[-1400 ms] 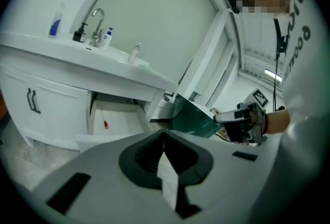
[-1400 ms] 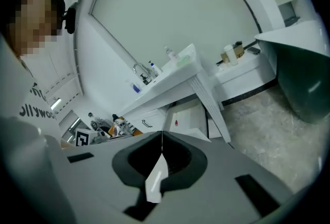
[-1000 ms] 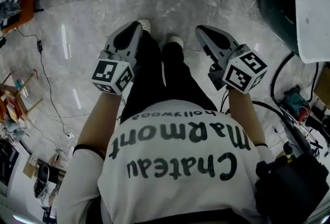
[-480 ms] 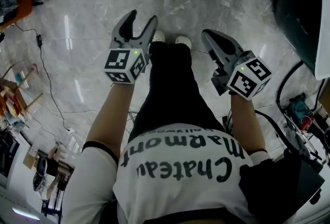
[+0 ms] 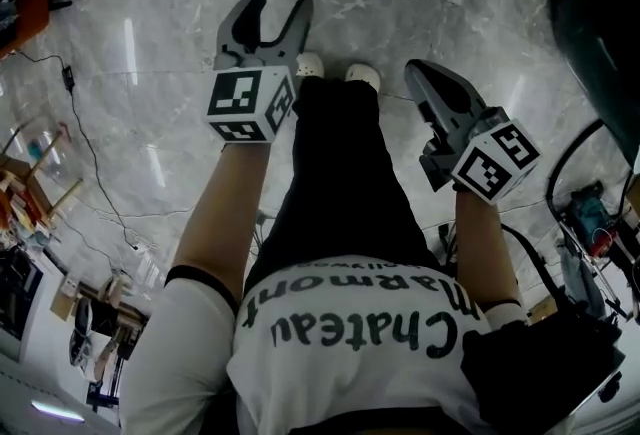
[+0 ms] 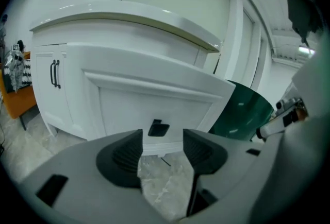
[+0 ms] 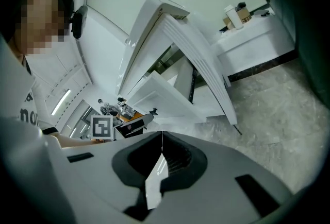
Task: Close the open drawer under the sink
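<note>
- A bathroom mock-up set inside a workshop or lab, not a lived-in home.
- A white vanity cabinet (image 6: 67, 79) with a drawer (image 6: 149, 102) and 2 black door handles (image 6: 54, 73) stands on a grey marble-look floor (image 5: 130, 123).
- A loose black cable (image 5: 95, 163) trails across the floor.
- Tools (image 5: 585, 218) and clutter (image 5: 30, 193) crowd the edges.

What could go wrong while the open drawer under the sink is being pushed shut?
1. The left gripper is open and lined up with the small black handle; a push might snag on it instead of pressing the drawer front flat.
2. A black cable lies on the floor at the person's left; a sideways step might catch it.
</note>
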